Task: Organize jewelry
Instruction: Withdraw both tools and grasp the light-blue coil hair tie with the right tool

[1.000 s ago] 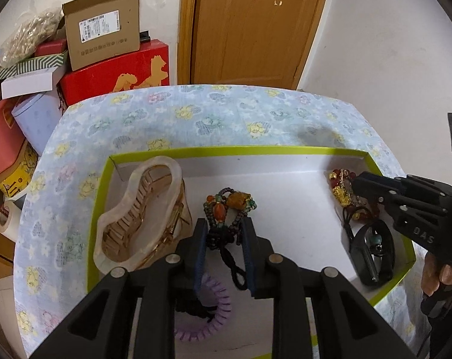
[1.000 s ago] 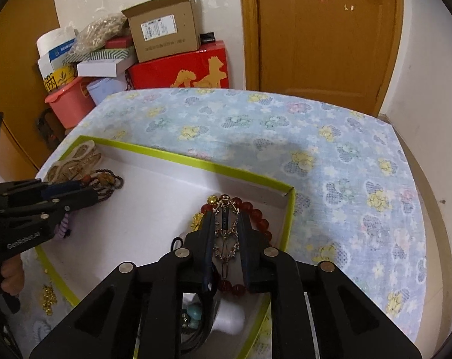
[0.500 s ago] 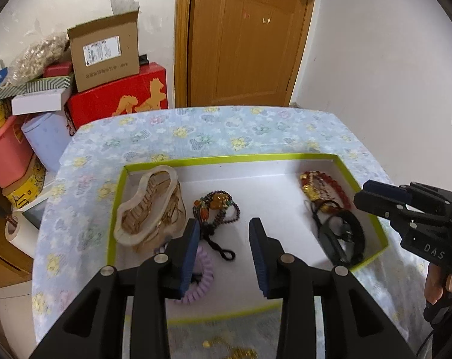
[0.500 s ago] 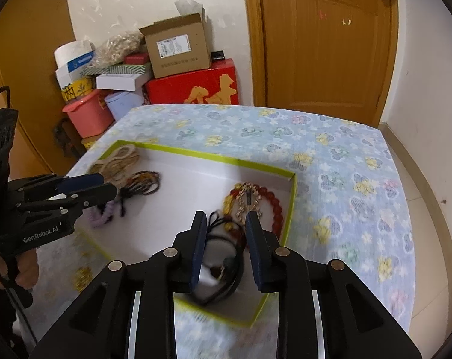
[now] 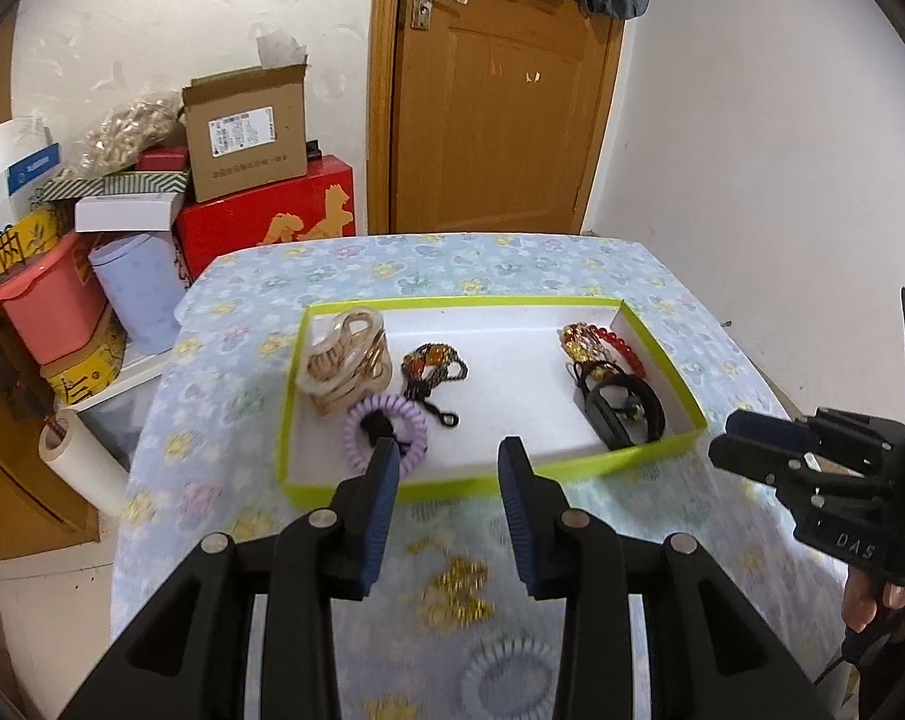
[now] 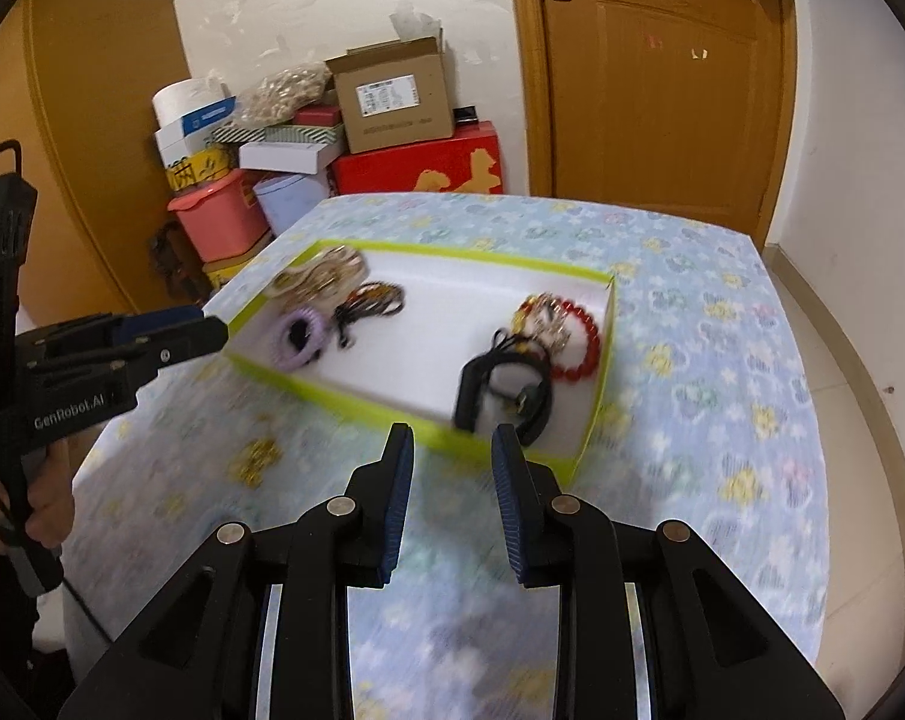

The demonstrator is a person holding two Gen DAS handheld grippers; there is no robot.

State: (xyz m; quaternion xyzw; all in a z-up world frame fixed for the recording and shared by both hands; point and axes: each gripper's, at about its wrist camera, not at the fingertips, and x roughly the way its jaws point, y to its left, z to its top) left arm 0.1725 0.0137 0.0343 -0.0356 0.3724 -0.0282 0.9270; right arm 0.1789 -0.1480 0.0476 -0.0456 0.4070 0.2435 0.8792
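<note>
1. Most of the jewelry already lies in the green-rimmed tray [image 5: 662,354]: a cream hair claw [image 5: 344,360], a purple coil hair tie [image 5: 386,435] and a dark beaded bracelet [image 5: 431,366] at its left end; a red bead bracelet [image 5: 623,348], gold charms and a black band [image 5: 623,414] at its right end.
2. Still left outside, by my reading: a gold chain piece [image 5: 458,597] and a pale blue coil hair tie [image 5: 506,675], both on the flowered surface [image 5: 512,258] in front of the tray.
3. The left tongs [image 5: 449,468] are released and empty, held above the tray's near rim; the gold piece lies just below and between them, toward the camera.
4. The right tongs [image 6: 452,450] are likewise spread with nothing in them, over the tray's near right corner, well apart from the gold piece [image 6: 254,459].
</note>
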